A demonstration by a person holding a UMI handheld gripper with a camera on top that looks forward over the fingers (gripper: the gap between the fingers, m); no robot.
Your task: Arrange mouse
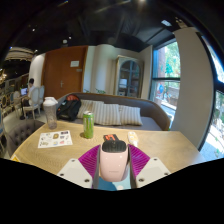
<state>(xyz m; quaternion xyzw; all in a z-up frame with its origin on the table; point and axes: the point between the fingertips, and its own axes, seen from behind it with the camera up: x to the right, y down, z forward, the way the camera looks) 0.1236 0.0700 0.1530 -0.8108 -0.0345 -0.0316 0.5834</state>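
The gripper [113,170] holds a smooth, rounded pale pink computer mouse with a dark top panel [114,160] between its two fingers, the magenta pads [92,158] pressing against the mouse's left and right sides, so the jaws are closed on it. The mouse sits low over the near part of a light wooden tabletop [165,147], whether touching it or just above it cannot be told. Just beyond the mouse, close to its far end, lies a small low object of red and pale colouring [112,138] with a tan piece beside it [133,139]; these stand directly ahead of the fingers. Farther off and to the left stands an upright green can [88,124], and left of that a tall clear plastic cup with a lid [50,112]. A flat printed sheet or card with coloured pictures [55,139] lies near the cup at the table's left side. To the right of the mouse the tabletop is bare up to its far edge. Behind the table runs a grey sofa with striped cushions [118,113], a dark bag [69,106] resting at its left end, and a large bright window [170,75] on the right wall.
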